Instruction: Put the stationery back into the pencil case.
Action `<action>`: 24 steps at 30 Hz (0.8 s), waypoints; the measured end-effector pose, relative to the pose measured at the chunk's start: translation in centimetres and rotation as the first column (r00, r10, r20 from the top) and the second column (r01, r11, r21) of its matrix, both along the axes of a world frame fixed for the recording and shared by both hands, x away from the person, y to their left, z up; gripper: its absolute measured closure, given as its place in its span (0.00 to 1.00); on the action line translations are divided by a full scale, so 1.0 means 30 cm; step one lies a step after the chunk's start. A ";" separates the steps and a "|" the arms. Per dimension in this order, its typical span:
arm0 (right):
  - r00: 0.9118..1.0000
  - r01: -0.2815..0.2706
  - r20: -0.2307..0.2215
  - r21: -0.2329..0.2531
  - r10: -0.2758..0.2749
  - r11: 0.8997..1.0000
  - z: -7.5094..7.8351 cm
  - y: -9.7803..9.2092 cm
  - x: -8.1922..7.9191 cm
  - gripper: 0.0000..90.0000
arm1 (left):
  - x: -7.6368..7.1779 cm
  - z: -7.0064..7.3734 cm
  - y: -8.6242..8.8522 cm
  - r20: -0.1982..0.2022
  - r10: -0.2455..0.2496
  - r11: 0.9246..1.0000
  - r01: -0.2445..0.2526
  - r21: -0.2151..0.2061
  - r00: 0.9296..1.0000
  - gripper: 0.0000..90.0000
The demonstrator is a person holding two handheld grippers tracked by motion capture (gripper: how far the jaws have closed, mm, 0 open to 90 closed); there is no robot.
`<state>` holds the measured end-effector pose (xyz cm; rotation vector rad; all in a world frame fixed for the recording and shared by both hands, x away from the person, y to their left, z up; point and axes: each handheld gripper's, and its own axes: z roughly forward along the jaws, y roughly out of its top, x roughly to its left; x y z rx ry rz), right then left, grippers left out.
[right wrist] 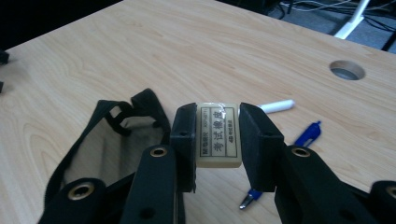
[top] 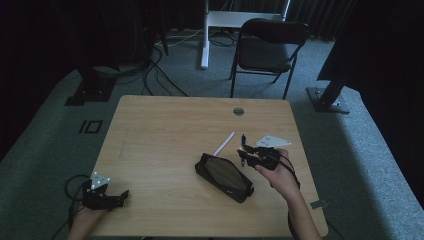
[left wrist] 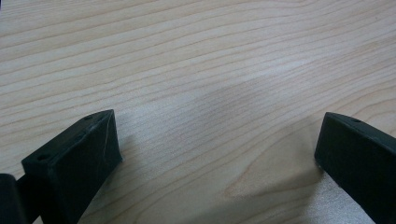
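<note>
- Left gripper low at the table's near-left corner, held in a hand; jaws spread wide, nothing between them, bare pale wood grain beneath in the left gripper view.
- Black pouch lying open mid-table, soft fabric, roughly oblong, dull lining showing; just left of the right gripper.
- White stick beyond the pouch, slim and round, flat on the wood.
- Right gripper held in a hand just right of the pouch, above the table; jaws closed partway, clamped on an eraser.
- Eraser: cream block, rounded edges, printed label with dark characters, pinched on both side faces between the black jaw pads.
- Blue pen on the table below the gripper, metal tip toward the camera.
- Round cable hole near the far edge.
</note>
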<state>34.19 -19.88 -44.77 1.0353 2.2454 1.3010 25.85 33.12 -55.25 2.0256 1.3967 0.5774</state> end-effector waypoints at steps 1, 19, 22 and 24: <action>1.000 -0.007 -0.003 -0.003 0.007 1.000 0.000 0.006 -0.002 0.76 | 0.000 0.000 0.000 0.000 0.000 1.000 0.000 0.000 1.000 0.00; 0.993 -0.118 -0.029 -0.007 0.118 0.993 -0.009 0.111 -0.041 0.76 | 0.000 0.000 0.000 0.001 0.001 1.000 -0.001 -0.001 1.000 0.00; 0.989 -0.143 -0.040 -0.021 0.142 0.990 -0.014 0.125 -0.045 0.76 | 0.000 0.000 0.000 0.001 0.001 1.000 -0.001 -0.001 1.000 0.00; 0.989 -0.145 -0.041 -0.022 0.145 0.989 -0.015 0.128 -0.047 0.76 | 0.000 0.000 0.000 0.001 0.001 1.000 -0.001 -0.001 1.000 0.00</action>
